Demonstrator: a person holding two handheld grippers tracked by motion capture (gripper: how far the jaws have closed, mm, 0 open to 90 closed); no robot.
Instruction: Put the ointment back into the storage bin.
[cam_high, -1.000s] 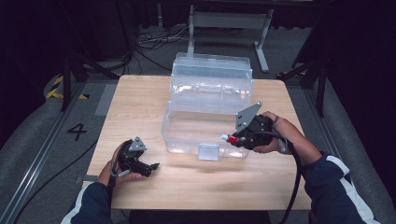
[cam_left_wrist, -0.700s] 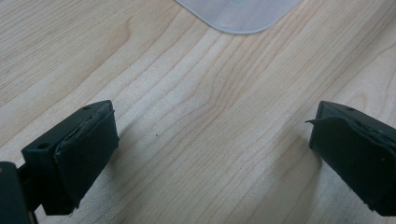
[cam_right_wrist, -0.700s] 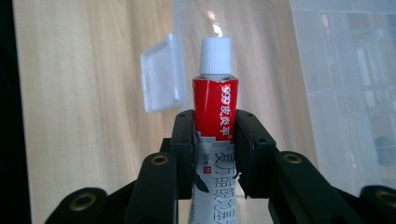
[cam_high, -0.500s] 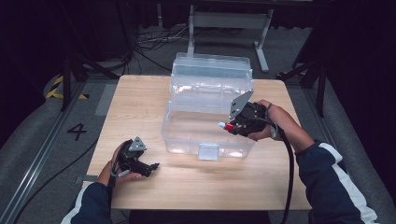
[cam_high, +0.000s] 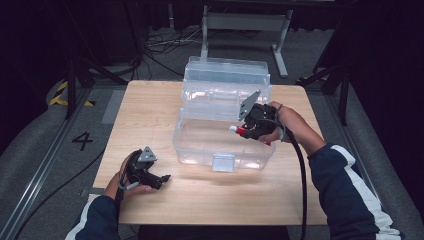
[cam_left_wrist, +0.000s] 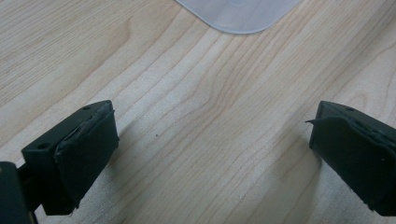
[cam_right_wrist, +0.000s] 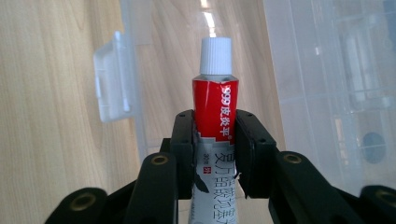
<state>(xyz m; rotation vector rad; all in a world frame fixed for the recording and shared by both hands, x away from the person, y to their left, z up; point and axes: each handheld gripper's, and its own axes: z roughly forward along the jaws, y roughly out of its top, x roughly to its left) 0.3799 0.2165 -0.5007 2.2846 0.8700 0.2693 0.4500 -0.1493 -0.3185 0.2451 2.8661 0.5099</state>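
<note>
A clear plastic storage box (cam_high: 220, 145) stands open in the middle of the wooden table, its lid (cam_high: 225, 80) tipped back behind it. My right gripper (cam_high: 246, 131) hovers over the box's right half, shut on a red and white tube with a white cap (cam_right_wrist: 215, 107); in the high view the tube's cap (cam_high: 234, 129) points left. In the right gripper view the box's front latch (cam_right_wrist: 112, 84) and clear wall lie beyond the tube. My left gripper (cam_high: 162, 178) rests on the table at the front left, jaws open and bare over the wood (cam_left_wrist: 205, 121).
A rounded corner of the clear box (cam_left_wrist: 238, 14) sits just ahead of the left gripper. The table's front edge (cam_high: 210, 222) is close to the person's sleeves. A metal stand (cam_high: 245, 25) and cables lie on the floor behind the table.
The right gripper has carried the tube from the box's front right edge back and up over the box's inside. The left gripper has stayed put.
</note>
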